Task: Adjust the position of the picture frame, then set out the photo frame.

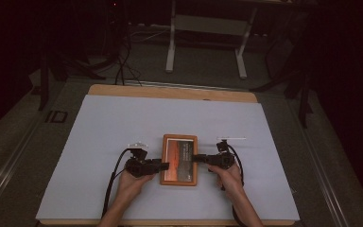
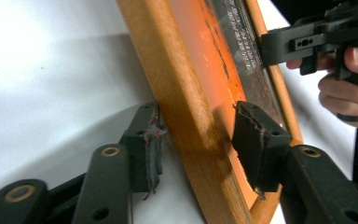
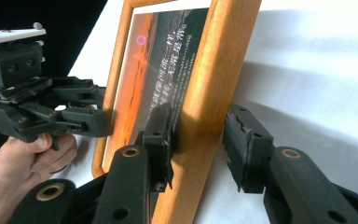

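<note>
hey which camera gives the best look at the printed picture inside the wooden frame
The right gripper view: the picture, an orange scene with pale lettering, faces that camera up close. The high view shows the whole wooden frame but the picture small and dim. The left gripper view catches the picture edge-on, a thin orange strip.

A dim lab — paper-covered table [image 1: 123,118], floor cables [image 1: 123,61], metal stand [image 1: 208,28].

Light wooden frame [image 1: 179,160] is showing an orange sunset picture with a dark band of pale lettering; black grippers [image 1: 164,166] are lying over a white sheet [image 1: 104,127].
</note>
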Tool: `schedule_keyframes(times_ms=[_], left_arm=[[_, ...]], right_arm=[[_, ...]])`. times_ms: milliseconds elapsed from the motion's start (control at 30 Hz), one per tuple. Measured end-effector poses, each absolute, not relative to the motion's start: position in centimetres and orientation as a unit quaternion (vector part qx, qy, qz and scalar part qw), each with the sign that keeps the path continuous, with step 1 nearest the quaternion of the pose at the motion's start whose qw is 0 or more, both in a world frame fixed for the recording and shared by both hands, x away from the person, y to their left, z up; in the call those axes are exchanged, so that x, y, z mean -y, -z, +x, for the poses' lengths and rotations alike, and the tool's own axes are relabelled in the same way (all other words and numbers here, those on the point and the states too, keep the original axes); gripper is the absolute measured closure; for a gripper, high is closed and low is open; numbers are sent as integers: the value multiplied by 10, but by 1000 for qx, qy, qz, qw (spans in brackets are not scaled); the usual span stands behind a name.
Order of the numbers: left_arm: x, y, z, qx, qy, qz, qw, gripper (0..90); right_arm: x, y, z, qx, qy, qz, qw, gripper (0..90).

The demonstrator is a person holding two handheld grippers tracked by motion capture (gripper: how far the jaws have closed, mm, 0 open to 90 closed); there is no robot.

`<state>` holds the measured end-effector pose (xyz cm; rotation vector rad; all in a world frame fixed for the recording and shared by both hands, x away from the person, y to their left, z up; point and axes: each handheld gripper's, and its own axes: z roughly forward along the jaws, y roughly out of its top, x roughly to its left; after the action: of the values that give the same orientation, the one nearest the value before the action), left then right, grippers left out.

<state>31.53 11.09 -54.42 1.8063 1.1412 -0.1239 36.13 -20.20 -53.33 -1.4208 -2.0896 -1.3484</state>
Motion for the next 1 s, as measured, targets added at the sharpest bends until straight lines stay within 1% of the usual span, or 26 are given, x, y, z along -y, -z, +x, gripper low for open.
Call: schedule_keyframes(times_ms=[167, 200, 267, 333, 433, 600, 767, 933, 1000], left_arm=[[-109, 544, 313, -458, 33, 749, 477, 481], [-109, 543, 313, -458, 27, 750, 476, 481], [-112, 542, 312, -458, 17, 751, 475, 479], [-115, 541, 311, -458, 11, 751, 476, 476], [-120, 538, 309, -458, 0, 748, 480, 470], [-127, 531, 304, -451, -29, 745, 491, 468], [-134, 524, 299, -430, -41, 737, 520, 468], [-140, 522, 296, -440, -51, 725, 528, 462], [-141, 521, 296, -441, -51, 724, 528, 451]], right_arm=[[202, 535, 360, 726, 464, -489, 134, 603], [201, 534, 359, 733, 461, -484, 123, 587], [200, 530, 357, 745, 460, -475, 91, 588], [200, 523, 353, 757, 454, -467, 54, 555], [202, 514, 350, 770, 452, -451, 14, 508], [206, 504, 348, 772, 455, -443, -22, 484], [207, 498, 345, 778, 444, -440, -64, 466], [203, 492, 343, 787, 438, -425, -97, 454], [200, 490, 343, 790, 437, -418, -102, 454]])
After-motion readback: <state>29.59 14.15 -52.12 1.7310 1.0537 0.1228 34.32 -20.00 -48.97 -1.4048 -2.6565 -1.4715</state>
